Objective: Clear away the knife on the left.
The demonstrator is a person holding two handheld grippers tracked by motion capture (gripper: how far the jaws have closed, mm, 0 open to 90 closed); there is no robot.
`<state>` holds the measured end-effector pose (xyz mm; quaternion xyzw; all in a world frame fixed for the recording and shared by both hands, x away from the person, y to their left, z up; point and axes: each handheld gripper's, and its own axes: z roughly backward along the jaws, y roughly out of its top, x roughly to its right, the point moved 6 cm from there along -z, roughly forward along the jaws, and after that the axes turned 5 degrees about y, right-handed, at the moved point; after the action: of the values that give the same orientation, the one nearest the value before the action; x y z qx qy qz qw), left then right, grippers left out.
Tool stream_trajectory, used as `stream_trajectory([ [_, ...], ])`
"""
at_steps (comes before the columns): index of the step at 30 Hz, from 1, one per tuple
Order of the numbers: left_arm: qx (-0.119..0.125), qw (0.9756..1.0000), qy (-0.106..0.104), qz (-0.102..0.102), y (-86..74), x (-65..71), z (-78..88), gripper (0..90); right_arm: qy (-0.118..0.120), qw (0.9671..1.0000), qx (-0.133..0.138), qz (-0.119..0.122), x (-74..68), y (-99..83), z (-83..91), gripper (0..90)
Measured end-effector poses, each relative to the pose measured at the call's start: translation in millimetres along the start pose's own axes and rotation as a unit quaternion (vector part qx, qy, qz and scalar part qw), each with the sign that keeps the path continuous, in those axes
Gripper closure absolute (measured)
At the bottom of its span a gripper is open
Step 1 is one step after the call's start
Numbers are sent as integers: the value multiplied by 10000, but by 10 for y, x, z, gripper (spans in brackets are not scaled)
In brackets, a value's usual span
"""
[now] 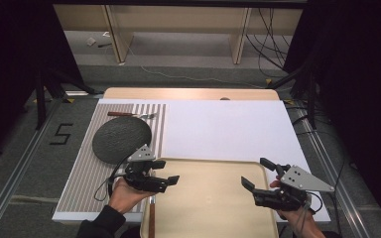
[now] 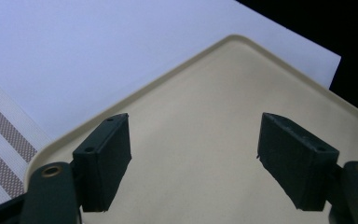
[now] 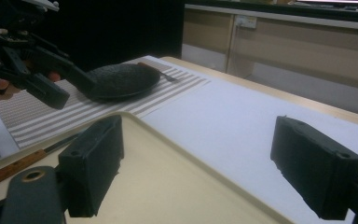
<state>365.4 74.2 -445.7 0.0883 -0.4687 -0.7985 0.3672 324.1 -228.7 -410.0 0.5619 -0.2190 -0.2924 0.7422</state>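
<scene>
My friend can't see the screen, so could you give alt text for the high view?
Two hands hold open black tongs, left tongs and right tongs, over an empty beige tray on a white table. On the left, a striped mat bears a dark round plate, with a fork behind it.

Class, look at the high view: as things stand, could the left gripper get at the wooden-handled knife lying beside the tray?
Probably yes. The left gripper stands open over the tray's left edge, holding nothing, and the knife lies uncovered just below it between tray and striped mat. Only the tray rim crowds one side.
</scene>
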Motion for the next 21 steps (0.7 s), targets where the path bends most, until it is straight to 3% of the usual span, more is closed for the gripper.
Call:
stream_trajectory([
  [8, 496, 9987, -64, -17, 91, 46, 91, 236, -5, 10000, 4, -4, 0, 0, 0, 181],
  [11, 633, 9978, -180, 61, 110, 57, 116, 216, -4, 10000, 3, 0, -1, 0, 1, 181],
  [21, 1070, 9942, -104, -91, 141, 56, 229, 171, -8, 10000, 15, -9, 1, 1, 3, 181],
])
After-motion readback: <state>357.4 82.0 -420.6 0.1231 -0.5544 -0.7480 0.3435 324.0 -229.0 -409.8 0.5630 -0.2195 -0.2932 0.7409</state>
